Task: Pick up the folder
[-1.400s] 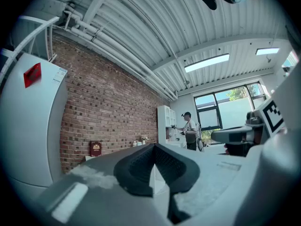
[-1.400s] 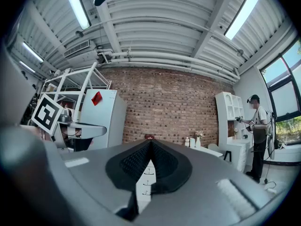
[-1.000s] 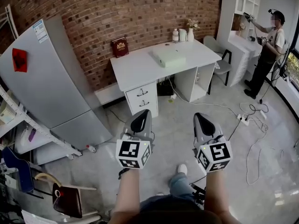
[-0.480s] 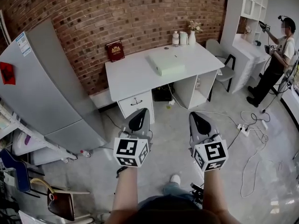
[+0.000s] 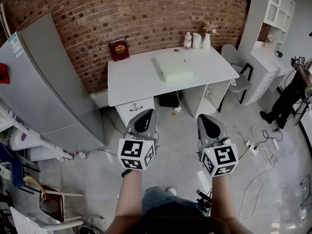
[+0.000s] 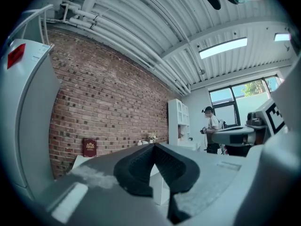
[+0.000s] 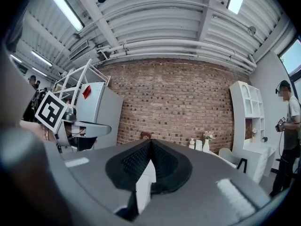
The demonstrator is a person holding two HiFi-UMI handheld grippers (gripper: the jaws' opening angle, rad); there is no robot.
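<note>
A white desk (image 5: 131, 77) stands against the far brick wall (image 5: 146, 9), with a red book (image 5: 119, 49) at its far left (upright, leaning on the bricks) and a vase (image 5: 207, 41) far right. A grey refrigerator (image 5: 39, 91) stands left; a power strip (image 5: 254, 146) lies on the floor right

The person is holding the left arm (image 5: 130, 199) and the right arm (image 5: 225, 200) out in front, side by side. The left gripper (image 5: 145, 115) is pointing level, away from the body, with its jaws pressed together and nothing between them. The right gripper (image 5: 204, 118), just to its right, is doing the same.
</note>
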